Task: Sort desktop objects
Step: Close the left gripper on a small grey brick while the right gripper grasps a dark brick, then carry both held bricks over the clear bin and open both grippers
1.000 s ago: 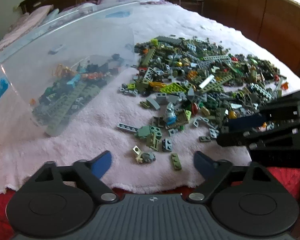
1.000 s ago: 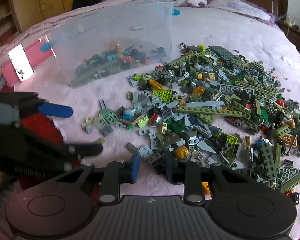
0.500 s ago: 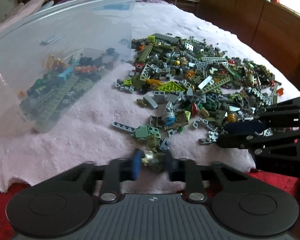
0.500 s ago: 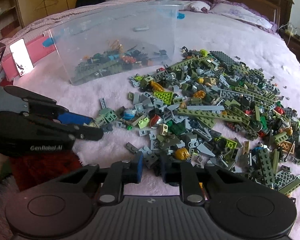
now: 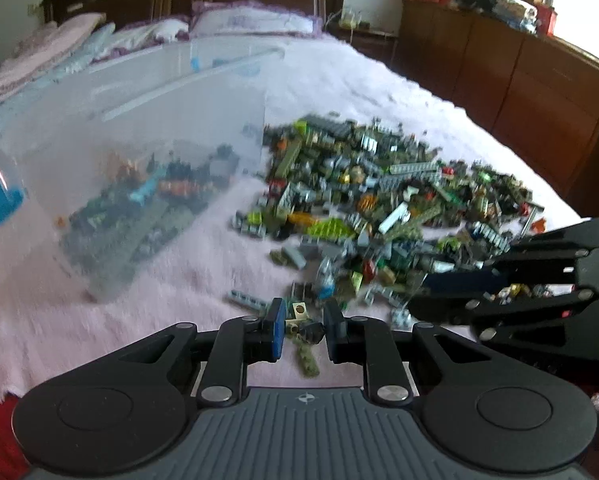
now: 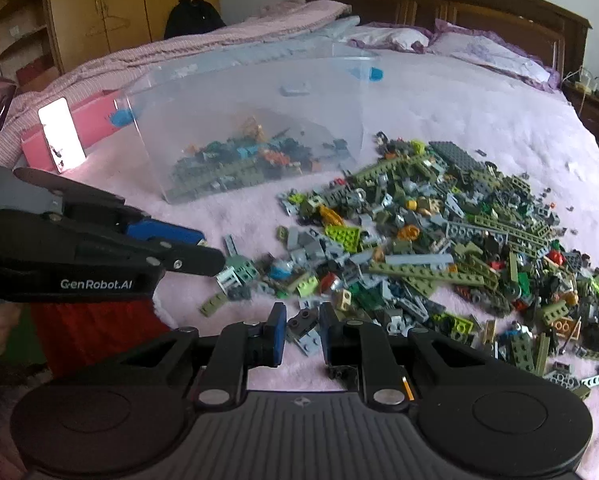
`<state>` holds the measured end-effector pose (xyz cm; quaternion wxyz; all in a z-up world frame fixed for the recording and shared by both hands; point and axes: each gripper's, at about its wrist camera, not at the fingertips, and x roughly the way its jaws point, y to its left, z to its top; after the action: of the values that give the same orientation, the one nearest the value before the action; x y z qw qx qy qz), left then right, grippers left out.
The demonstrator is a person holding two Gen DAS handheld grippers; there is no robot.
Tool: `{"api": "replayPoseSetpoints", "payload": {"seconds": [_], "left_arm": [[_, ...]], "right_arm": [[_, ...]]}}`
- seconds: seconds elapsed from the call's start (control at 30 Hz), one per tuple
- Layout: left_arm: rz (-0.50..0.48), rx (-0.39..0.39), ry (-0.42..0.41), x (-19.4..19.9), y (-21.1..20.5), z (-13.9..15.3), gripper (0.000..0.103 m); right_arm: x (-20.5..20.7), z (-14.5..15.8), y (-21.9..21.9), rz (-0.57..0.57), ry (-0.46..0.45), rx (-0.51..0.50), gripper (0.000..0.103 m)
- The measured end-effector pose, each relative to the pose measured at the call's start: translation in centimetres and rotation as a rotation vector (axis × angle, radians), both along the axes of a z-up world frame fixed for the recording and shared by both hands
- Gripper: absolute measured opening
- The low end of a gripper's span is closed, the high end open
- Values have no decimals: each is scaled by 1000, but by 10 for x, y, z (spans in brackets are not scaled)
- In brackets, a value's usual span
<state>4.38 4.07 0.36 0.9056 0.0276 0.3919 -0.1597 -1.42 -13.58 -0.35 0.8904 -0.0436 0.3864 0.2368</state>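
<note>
A heap of small building bricks (image 5: 379, 200) (image 6: 439, 248), mostly green and grey, lies on a pink blanket. To its left a clear plastic bin (image 5: 139, 128) (image 6: 239, 120) holds several bricks. My left gripper (image 5: 304, 330) is shut on a small tan and dark brick cluster (image 5: 299, 314), lifted just above the blanket's near edge; an olive brick (image 5: 305, 356) lies below it. The right gripper (image 6: 302, 332) is shut on a dark grey brick (image 6: 302, 321) at the heap's near edge. Each gripper also shows from the side in the other's view: left gripper (image 6: 203, 258), right gripper (image 5: 419, 300).
The pink blanket (image 5: 159, 292) covers a bed with pillows (image 5: 251, 20) and a dark headboard at the back. Wooden cabinets (image 5: 519, 72) stand to the right. A pink box (image 6: 95, 120) with a white card lies behind the bin. Red cloth (image 6: 91, 332) shows at the near edge.
The left gripper went from wide open to shut on the small cluster and rose with it. The right gripper's fingers narrowed slightly onto the dark grey brick and stayed in place.
</note>
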Motion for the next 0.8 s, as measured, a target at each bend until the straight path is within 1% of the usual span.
{"api": "replayPoseSetpoints", "payload": {"seconds": [0.1, 0.23, 0.37, 0.47, 0.57, 0.7, 0.77, 0.8], "left_arm": [[3, 0, -33, 3, 0, 15, 22], [19, 10, -96, 14, 6, 42, 22], [54, 44, -167, 35, 21, 73, 22], [103, 65, -198, 57, 39, 94, 22], [148, 71, -201, 80, 57, 105, 22], [201, 80, -155, 111, 76, 100, 22], [223, 82, -125, 122, 81, 94, 27], [234, 80, -113, 125, 83, 92, 36]], "right_arm": [[4, 11, 1, 12, -16, 18, 19], [19, 36, 6, 43, -64, 44, 19], [46, 69, 18, 84, -142, 76, 19], [72, 95, 33, 128, -212, 96, 19], [102, 113, 53, 164, -244, 108, 19], [146, 120, 84, 193, -234, 92, 19], [162, 118, 97, 190, -214, 75, 19], [168, 116, 102, 176, -200, 69, 21]]}}
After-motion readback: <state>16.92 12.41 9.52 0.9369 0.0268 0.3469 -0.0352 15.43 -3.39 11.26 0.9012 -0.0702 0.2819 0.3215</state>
